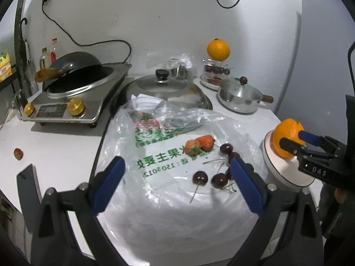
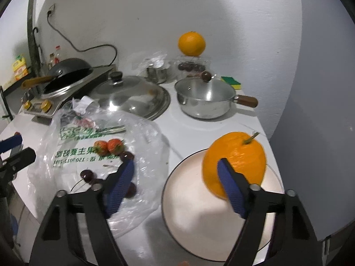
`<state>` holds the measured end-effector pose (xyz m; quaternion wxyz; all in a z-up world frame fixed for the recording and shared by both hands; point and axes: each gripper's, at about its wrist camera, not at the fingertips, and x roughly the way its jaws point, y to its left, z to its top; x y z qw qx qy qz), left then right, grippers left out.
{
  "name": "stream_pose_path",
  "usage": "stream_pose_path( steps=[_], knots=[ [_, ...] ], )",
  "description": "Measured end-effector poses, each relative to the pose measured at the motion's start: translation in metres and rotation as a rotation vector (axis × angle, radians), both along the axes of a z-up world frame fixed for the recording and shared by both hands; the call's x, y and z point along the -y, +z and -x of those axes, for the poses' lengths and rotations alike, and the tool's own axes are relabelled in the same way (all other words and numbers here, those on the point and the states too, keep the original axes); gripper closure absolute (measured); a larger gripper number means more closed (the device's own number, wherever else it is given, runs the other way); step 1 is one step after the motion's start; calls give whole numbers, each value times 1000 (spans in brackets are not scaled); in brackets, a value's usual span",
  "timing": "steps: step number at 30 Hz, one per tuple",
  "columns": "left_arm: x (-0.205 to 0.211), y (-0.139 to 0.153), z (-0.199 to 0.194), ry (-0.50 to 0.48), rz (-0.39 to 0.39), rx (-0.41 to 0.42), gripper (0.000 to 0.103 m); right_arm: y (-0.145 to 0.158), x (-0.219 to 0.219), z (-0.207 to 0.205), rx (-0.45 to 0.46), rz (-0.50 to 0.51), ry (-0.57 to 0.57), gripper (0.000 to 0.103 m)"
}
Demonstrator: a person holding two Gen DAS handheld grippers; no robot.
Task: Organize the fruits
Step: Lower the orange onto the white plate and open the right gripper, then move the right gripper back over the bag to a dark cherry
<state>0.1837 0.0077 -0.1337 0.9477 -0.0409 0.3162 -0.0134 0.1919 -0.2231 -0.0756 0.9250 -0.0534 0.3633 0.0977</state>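
Orange [image 2: 239, 155] on plate [image 2: 188, 210] — right hand-held gripper [image 2: 177, 177] open beside it.

Seen from the left wrist, open bench [image 1: 62, 153] is found at 9 o'clock of the plastic bag [image 1: 177, 173], broken only by a lone strawberry [image 1: 18, 154]. At 11 o'clock the way is blocked by the induction cooker [image 1: 73, 97] with its wok [image 1: 75, 64]; at 12 o'clock by the large pot lid [image 1: 164, 88]; at 1 o'clock by the saucepan [image 1: 239, 97]. On the bag itself, two strawberries [image 1: 200, 145] and scattered cherries [image 1: 219, 173] crowd the far right part, while the near part is left bare. At 3 o'clock the white plate [image 1: 281, 175] is occupied by an orange [image 1: 286, 137], with the right gripper [image 1: 299, 140] reaching in around it. The back wall is lined with a container stack topped by a second orange [image 1: 218, 49].
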Motion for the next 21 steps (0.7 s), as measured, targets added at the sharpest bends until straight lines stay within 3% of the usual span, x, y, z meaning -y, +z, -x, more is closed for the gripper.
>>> stream_pose_path(
  steps=[6, 10, 19, 21],
  knots=[
    [-6, -6, 4, 12, 3, -10, 6, -7, -20, 5, -13, 8, 68, 39],
    [-5, -13, 3, 14, 1, -26, 6, -14, -30, 6, -20, 4, 105, 40],
    [-4, -23, 0, 22, -6, -51, 6, -32, -44, 4, -56, 21, 154, 51],
    [-4, -26, -1, 29, -22, -55, 6, -36, -45, 5, -65, 22, 162, 57]
  ],
)
